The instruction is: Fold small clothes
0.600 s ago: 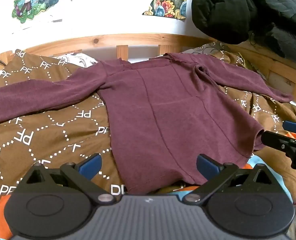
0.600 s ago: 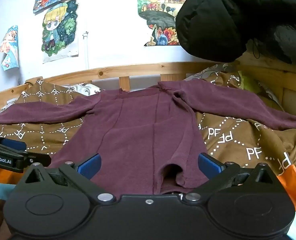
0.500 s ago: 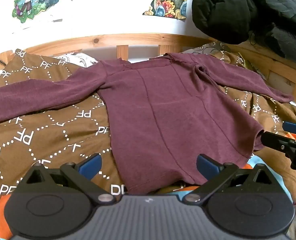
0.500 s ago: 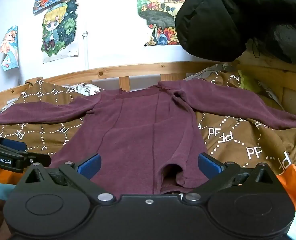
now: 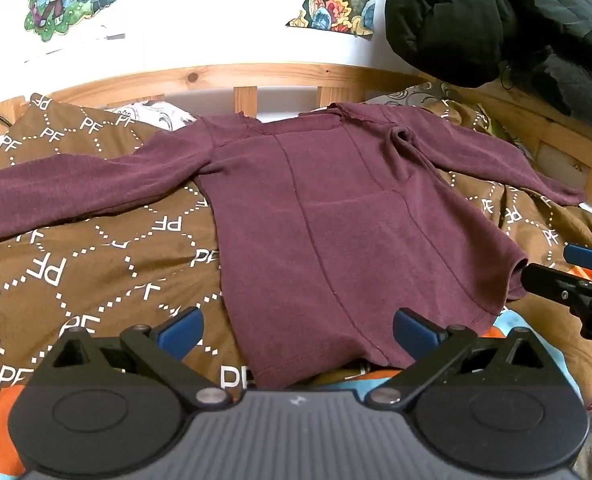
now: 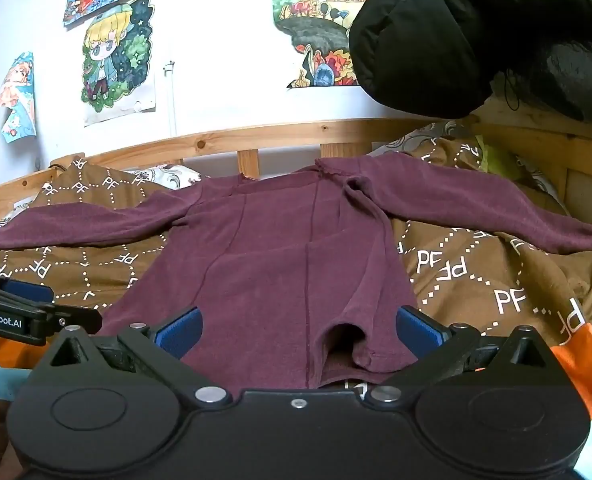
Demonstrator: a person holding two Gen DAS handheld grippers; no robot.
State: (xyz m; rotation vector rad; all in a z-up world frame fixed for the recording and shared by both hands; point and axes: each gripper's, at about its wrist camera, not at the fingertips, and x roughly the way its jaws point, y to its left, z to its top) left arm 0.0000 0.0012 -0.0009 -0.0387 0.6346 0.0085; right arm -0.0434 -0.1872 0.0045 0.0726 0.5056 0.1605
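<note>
A maroon long-sleeved top (image 5: 336, 216) (image 6: 279, 264) lies flat on the brown patterned bedspread (image 5: 95, 264), both sleeves stretched out sideways and the hem nearest me. My left gripper (image 5: 298, 330) hovers open over the hem's left part, nothing between its blue pads. My right gripper (image 6: 298, 330) stands open over the hem's right part, where the fabric forms a small raised loop (image 6: 346, 340). Each gripper's tip shows at the edge of the other's view: the right gripper (image 5: 568, 280) at the hem's right corner and the left gripper (image 6: 27, 312) beside its left edge.
A wooden bed rail (image 5: 231, 80) runs behind the top, with drawings on the white wall (image 6: 223, 60) above. A black padded jacket (image 6: 476, 32) hangs at the upper right. Orange and blue fabric (image 6: 576, 352) shows at the near edge of the bedspread.
</note>
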